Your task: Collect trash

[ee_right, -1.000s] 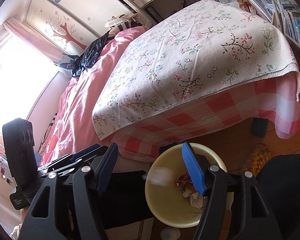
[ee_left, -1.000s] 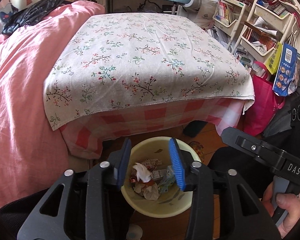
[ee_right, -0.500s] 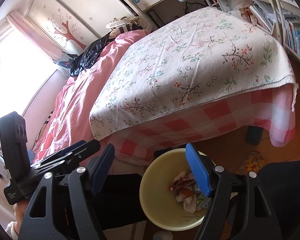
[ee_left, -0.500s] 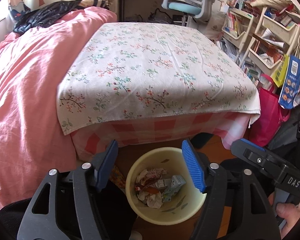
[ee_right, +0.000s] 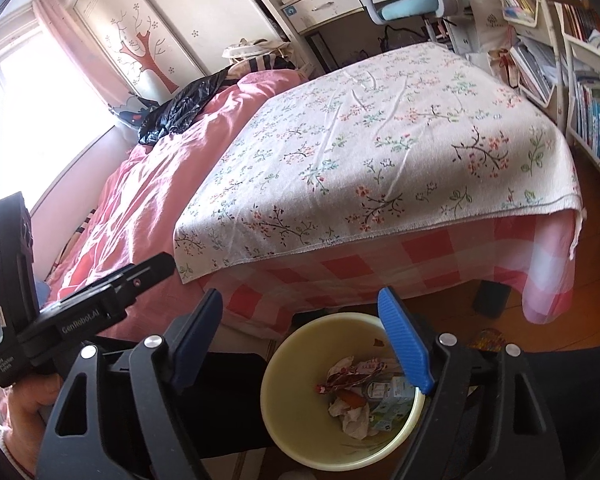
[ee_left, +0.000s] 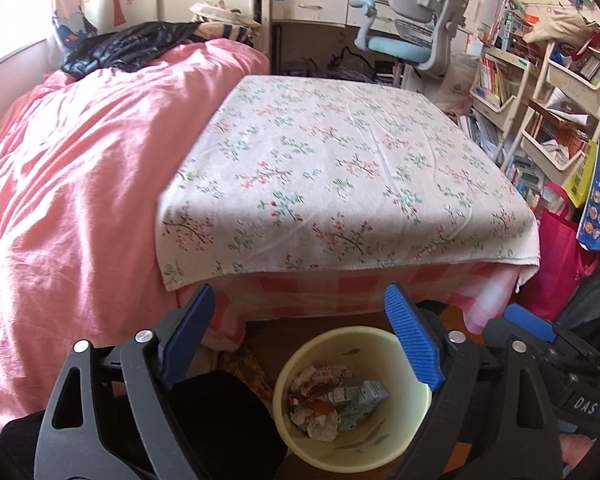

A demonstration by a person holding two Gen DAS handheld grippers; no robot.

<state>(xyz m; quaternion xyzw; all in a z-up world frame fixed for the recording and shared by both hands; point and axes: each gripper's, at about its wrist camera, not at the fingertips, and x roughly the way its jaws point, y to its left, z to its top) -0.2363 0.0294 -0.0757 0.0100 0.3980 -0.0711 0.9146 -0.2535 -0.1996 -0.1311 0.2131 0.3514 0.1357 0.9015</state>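
Note:
A pale yellow bin point(ee_left: 380, 350) stands on the wooden floor below both grippers, against the bed's checked skirt. Crumpled paper point(ee_left: 320, 420), wrappers and a small carton point(ee_left: 366, 396) lie inside it. My left gripper point(ee_left: 299, 290) hangs above the bin with its blue-padded jaws opening wide and nothing between them. My right gripper point(ee_right: 301, 293) is also over the bin point(ee_right: 320, 344), jaws opening and empty, with the trash point(ee_right: 360, 396) below its right finger. Each view shows the other gripper's body at its edge.
A floral cloth point(ee_left: 340, 168) covers the bed's near end, beside a pink duvet point(ee_left: 80, 160). Crowded bookshelves point(ee_left: 540, 120) and a red bag point(ee_left: 552, 264) stand to the right. A desk chair point(ee_left: 412, 40) is at the back, and dark-clad legs flank the bin.
Both pairs of jaws have spread, the left far more. The left view has tipped up, so the bin sits lower in frame. A pale blur at the bin's rim is gone.

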